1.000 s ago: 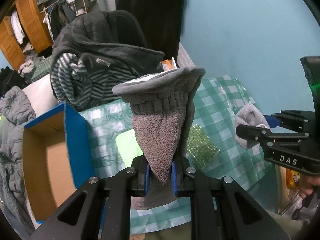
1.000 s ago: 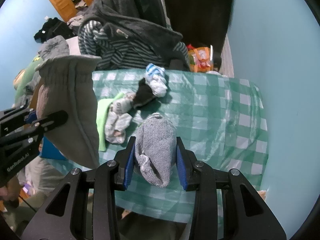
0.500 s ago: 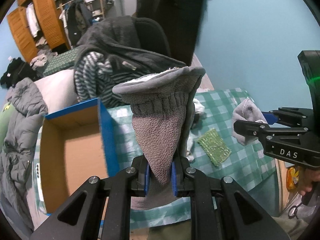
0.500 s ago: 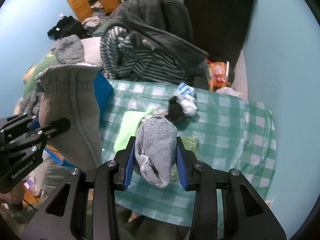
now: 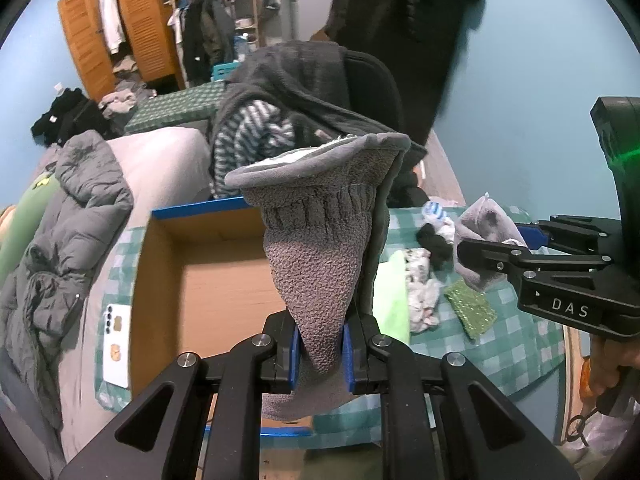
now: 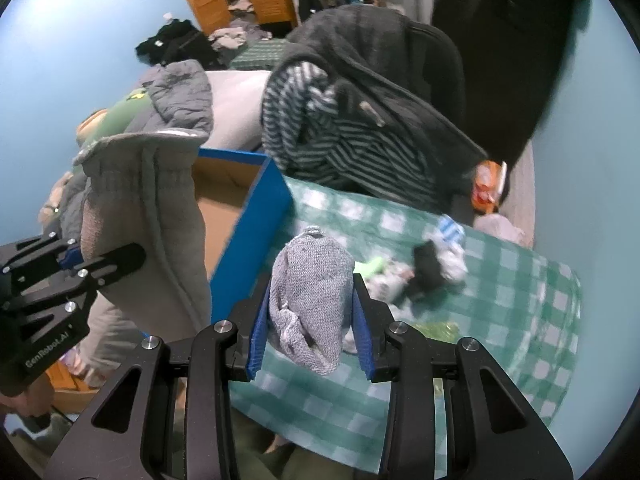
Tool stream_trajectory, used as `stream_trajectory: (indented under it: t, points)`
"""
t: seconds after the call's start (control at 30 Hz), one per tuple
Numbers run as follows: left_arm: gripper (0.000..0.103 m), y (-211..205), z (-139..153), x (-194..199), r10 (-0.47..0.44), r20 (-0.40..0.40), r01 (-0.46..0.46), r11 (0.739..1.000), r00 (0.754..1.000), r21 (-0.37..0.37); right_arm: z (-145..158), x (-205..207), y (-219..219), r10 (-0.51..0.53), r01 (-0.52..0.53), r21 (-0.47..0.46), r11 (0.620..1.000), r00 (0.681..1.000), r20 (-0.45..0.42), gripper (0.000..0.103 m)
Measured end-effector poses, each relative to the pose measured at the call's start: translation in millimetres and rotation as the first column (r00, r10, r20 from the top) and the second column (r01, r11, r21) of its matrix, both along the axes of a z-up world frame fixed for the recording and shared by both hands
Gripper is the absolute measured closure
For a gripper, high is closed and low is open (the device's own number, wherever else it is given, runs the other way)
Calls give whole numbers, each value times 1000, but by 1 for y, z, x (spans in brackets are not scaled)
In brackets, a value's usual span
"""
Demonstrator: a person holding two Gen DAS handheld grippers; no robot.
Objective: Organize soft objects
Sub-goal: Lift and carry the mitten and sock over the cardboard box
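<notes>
My left gripper (image 5: 320, 354) is shut on a grey fleece mitten (image 5: 324, 248), which stands upright above the open cardboard box with blue sides (image 5: 208, 280). The mitten also shows in the right wrist view (image 6: 140, 216). My right gripper (image 6: 312, 332) is shut on a rolled light-grey sock (image 6: 310, 300), held over the table near the box's blue wall (image 6: 252, 236). In the left wrist view the sock (image 5: 486, 236) and right gripper sit at the right. Loose socks (image 5: 434, 236), a lime cloth (image 5: 390, 292) and a green sponge (image 5: 470, 308) lie on the green checked tablecloth (image 5: 516, 344).
A chair draped with a dark coat and striped sweater (image 5: 288, 112) stands behind the table. A bed with a grey puffer jacket (image 5: 60, 248) lies left. A white phone (image 5: 116, 344) rests left of the box. A wooden wardrobe (image 5: 112, 36) stands far back.
Both grippers have swung left, each still holding its item. The cardboard box has come under the mitten, and its blue wall has come into the right wrist view.
</notes>
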State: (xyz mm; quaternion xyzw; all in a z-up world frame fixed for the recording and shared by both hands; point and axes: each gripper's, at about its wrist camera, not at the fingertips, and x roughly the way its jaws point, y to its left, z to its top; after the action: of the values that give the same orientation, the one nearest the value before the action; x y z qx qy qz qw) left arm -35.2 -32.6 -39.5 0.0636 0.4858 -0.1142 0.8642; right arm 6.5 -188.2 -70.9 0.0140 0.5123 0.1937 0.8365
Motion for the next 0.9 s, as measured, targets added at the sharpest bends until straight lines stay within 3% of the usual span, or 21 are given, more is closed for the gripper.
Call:
stream_trajectory:
  t: [0.47,0.9]
  points:
    - [87,68,2,14,99,12,-99,995,995,1,-3,26,80,108,-108,25,994,994,3,67]
    - [87,127,-30,34,185,-47,-184,983,982,25,-31,57,157,193,-190,44,981,980,-53,67]
